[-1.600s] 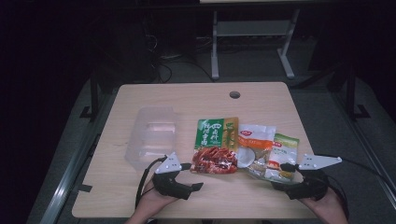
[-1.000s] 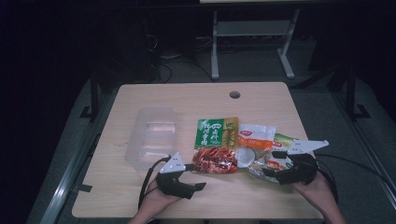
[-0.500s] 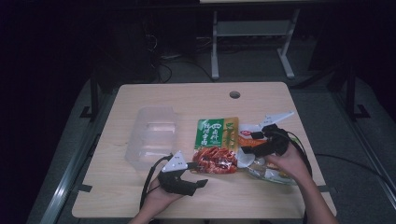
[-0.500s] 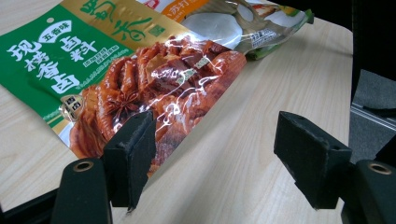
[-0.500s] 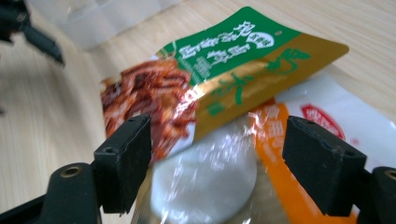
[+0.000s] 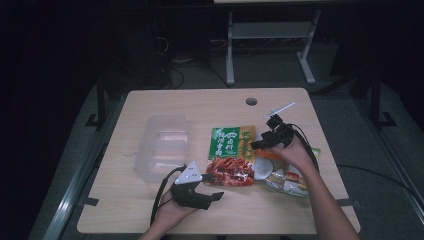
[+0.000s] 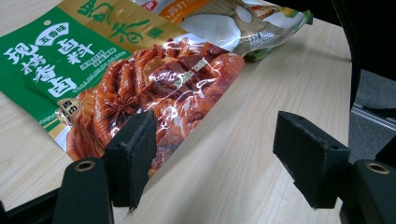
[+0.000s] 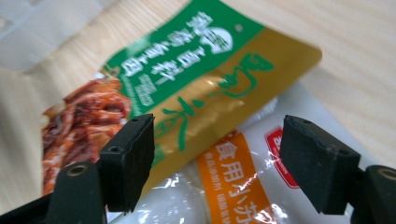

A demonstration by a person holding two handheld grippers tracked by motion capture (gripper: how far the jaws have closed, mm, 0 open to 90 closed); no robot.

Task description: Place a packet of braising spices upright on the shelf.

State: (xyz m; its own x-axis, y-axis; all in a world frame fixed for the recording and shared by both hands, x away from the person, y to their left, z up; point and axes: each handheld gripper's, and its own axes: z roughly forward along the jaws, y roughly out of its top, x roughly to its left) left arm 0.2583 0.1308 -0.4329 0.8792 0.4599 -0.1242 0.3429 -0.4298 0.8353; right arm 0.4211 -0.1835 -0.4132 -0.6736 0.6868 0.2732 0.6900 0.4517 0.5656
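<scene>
Two grippers work the packets: nearest, the left gripper [image 6: 212,196] rests on the table, jaws wide and empty, aimed at the green-and-red spice pouch [image 6: 230,157] at its one o'clock. Farther off, the right gripper [image 6: 256,144] hovers gaping and empty over that pouch's gold edge and the white packet [image 8: 243,186], probably choosing a grip; the clear plastic tub [image 6: 162,145] waits at ten o'clock.

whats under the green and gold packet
Its gold edge overlaps the white and orange packet; otherwise the green and gold packet lies on the table. Anything beneath it is hidden.
</scene>
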